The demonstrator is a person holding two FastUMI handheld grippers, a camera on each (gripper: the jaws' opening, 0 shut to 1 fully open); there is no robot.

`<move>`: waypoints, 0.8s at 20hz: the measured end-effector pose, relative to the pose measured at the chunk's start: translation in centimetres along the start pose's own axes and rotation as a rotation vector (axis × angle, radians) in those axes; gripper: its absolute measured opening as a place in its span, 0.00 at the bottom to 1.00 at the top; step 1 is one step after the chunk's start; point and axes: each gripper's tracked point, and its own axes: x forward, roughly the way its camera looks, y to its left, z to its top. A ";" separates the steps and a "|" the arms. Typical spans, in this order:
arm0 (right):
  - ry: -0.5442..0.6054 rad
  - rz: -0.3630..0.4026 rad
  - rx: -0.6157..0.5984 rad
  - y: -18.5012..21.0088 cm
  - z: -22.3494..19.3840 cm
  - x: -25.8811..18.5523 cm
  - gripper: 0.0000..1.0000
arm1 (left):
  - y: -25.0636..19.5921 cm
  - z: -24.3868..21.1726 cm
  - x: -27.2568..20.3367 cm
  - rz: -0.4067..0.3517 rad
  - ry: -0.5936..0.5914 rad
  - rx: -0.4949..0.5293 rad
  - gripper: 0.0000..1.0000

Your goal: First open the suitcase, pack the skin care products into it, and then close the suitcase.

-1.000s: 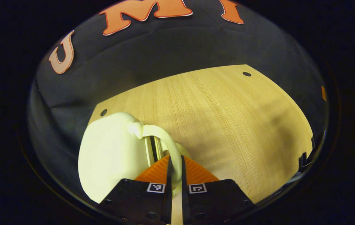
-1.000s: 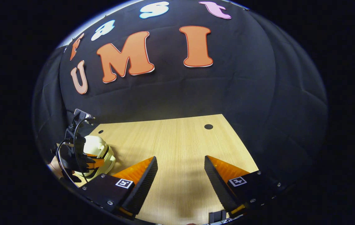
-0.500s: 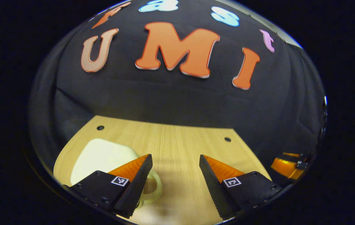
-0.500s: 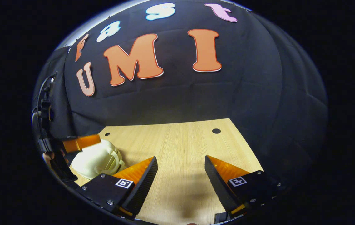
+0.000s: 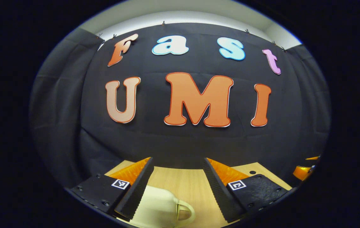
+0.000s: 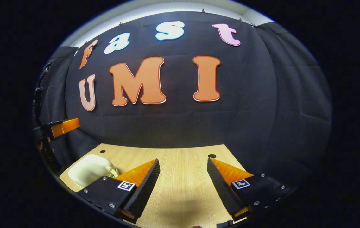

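- Left gripper (image 5: 177,177): fingers spread wide, nothing between them, raised above the table (image 5: 192,190) and aimed at the black wall.
- Suitcase (image 5: 157,207): small, cream, closed, lying on the table just below and slightly left of the left gripper's gap, partly tucked under its left finger (image 5: 134,190).
- Handle (image 5: 184,213): curved loop on the suitcase's right side, pointing toward the middle of the gap, touched by neither finger.
- Right finger (image 5: 219,190) of the left gripper: well clear of the suitcase, over bare wood.
- Far right in the left gripper view: a sliver of the other gripper at the rim, too small to say more.
- Right gripper (image 6: 183,183): fingers likewise wide apart, empty, held above bare table (image 6: 183,196).
- In the right gripper view: suitcase (image 6: 88,169) down and to the left of the left finger (image 6: 142,183), lid shut as far as can be seen, its near end hidden behind that finger.
- Left gripper (image 6: 60,127) seen at far left in the right gripper view, up above the suitcase and apart from it; part of a hand, perhaps, just under it at the rim.
- Two small dark holes in the tabletop: one beyond the suitcase (image 6: 103,151), one ahead of the right finger (image 6: 211,156).
- Skin care products: not made out; suitcase closed.
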 end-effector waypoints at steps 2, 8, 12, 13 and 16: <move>-0.002 -0.013 -0.008 0.5 -0.4 -0.2 0.96 | 0.0 0.5 0.2 -0.027 -0.016 0.005 0.96; 0.018 -0.021 0.006 3.3 -1.7 -1.5 0.95 | 2.4 -0.3 -0.6 -0.027 -0.014 -0.051 0.96; 0.004 -0.033 -0.015 4.0 -1.5 -2.5 0.95 | 4.0 -0.1 -0.7 -0.024 -0.016 -0.099 0.97; 0.004 -0.036 -0.016 4.0 -1.3 -2.6 0.95 | 4.2 0.1 -0.7 -0.035 -0.019 -0.117 0.96; -0.014 -0.039 -0.004 3.8 -0.6 -2.8 0.95 | 3.8 0.6 -1.2 -0.069 -0.024 -0.135 0.97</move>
